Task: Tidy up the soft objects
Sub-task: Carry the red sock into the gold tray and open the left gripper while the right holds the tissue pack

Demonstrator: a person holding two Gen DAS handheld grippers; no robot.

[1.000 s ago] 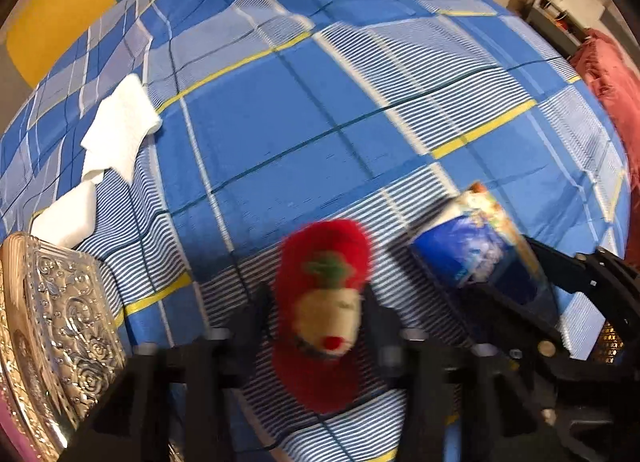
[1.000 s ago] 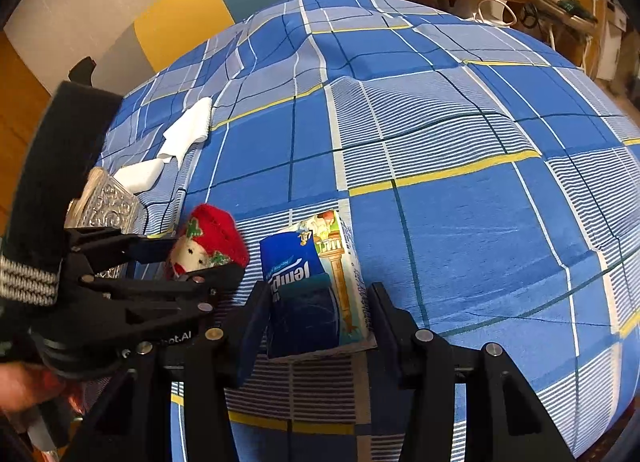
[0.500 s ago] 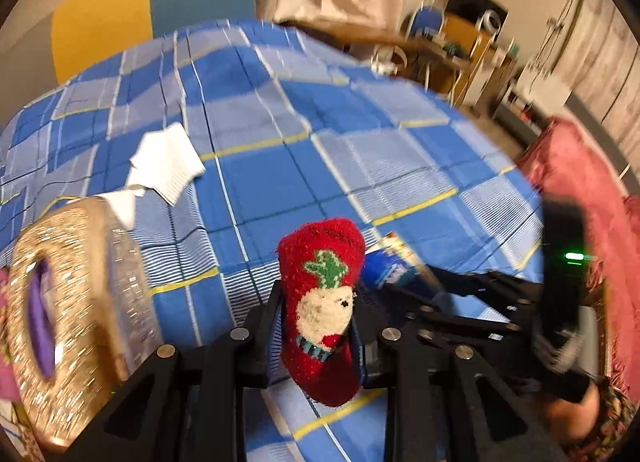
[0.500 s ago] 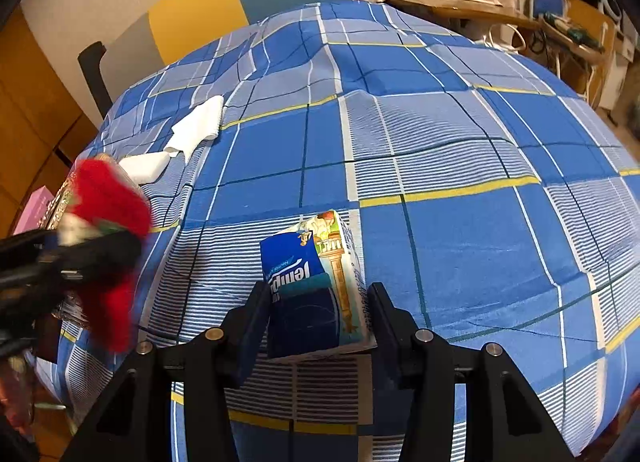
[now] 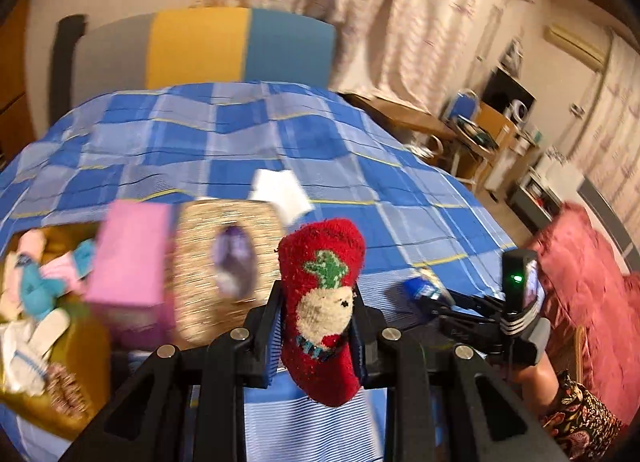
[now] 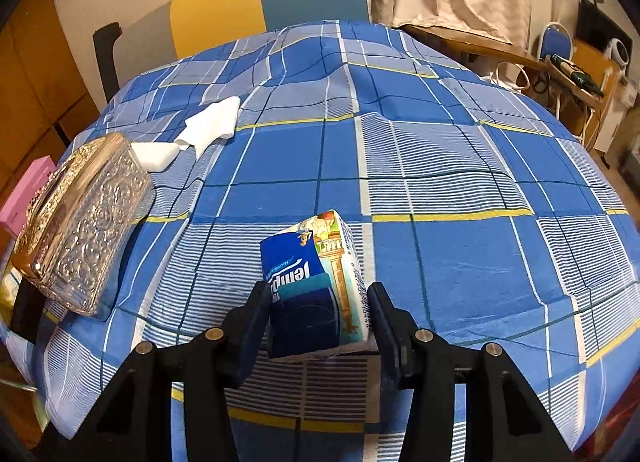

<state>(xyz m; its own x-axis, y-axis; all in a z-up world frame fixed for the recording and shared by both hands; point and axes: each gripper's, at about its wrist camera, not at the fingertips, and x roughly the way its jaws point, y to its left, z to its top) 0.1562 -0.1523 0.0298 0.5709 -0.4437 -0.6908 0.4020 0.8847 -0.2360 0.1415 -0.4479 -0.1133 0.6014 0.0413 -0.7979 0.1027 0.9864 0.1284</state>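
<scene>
Sock (image 5: 324, 310) first: red, fuzzy, with a little snowman face on it, pinched upright between the two fingers of the left gripper (image 5: 318, 326) and held up off the blue checked tablecloth (image 5: 400, 198), just right of the ornate gold box (image 5: 224, 254). Left of that box sits a pink carton (image 5: 128, 262), and further left a yellowish bin (image 5: 80, 350) with pale socks already heaped inside, so I'd call the sorting partly done, with this red one likely headed there too. Over on the right gripper (image 6: 318, 314), the jaws bracket the blue tissue pack (image 6: 316, 286) on the cloth; they look to be touching its sides, but I cannot tell for sure whether they are clamped or just straddling it. That pack looks like the next piece to be put away, along with the white folded cloths (image 6: 212, 126) lying beyond the gold box. Only the left wrist view shows the bin and its socks; the right wrist view gives the sharp look at the tissue pack and the embossed side of the gold box.
</scene>
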